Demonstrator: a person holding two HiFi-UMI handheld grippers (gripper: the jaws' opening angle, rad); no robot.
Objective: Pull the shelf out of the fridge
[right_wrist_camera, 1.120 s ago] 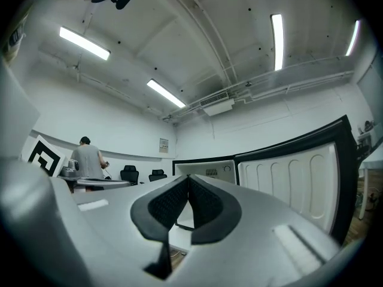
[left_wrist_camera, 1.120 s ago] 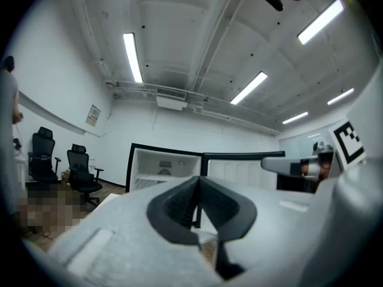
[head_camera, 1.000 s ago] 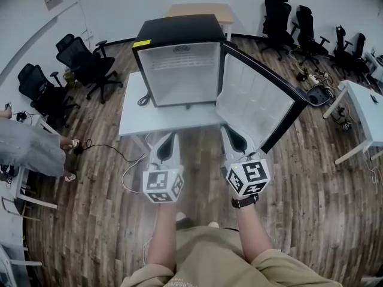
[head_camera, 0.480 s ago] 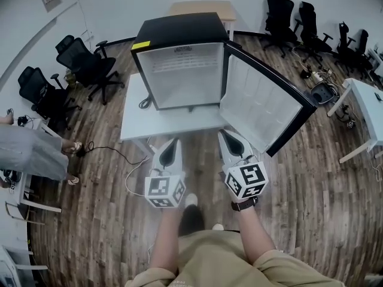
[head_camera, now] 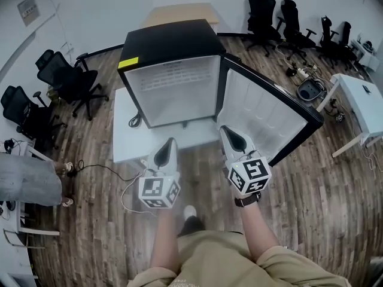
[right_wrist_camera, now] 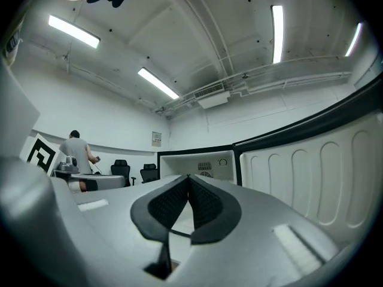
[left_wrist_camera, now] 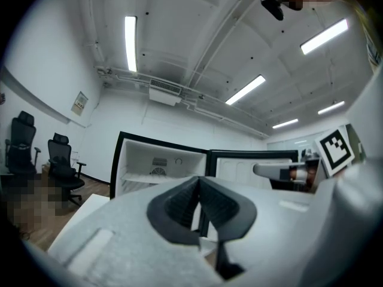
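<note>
A black mini fridge [head_camera: 170,43] stands on a white table [head_camera: 128,142], its door [head_camera: 263,115] swung open to the right. Inside the white cabinet a pale shelf [left_wrist_camera: 143,178] runs across below the rear vent. My left gripper [head_camera: 169,143] is held in front of the table's near edge, shut and empty, and points at the open cabinet [left_wrist_camera: 161,169]. My right gripper [head_camera: 230,131] is level with it beside the door's inner face [right_wrist_camera: 311,172], also shut with nothing in it. Neither touches the fridge. In the gripper views the left gripper [left_wrist_camera: 199,181] and right gripper [right_wrist_camera: 188,178] show tips together.
Black office chairs [head_camera: 63,79] stand at the left and others [head_camera: 281,17] at the back right. A white desk [head_camera: 359,103] is at the right, a wooden table [head_camera: 179,14] behind the fridge. A cable [head_camera: 114,160] crosses the wood floor. A person [head_camera: 27,178] is at the far left.
The fridge and table have come nearer in the head view as I stepped forward. Both grippers have moved up toward the table's edge and stayed shut.
</note>
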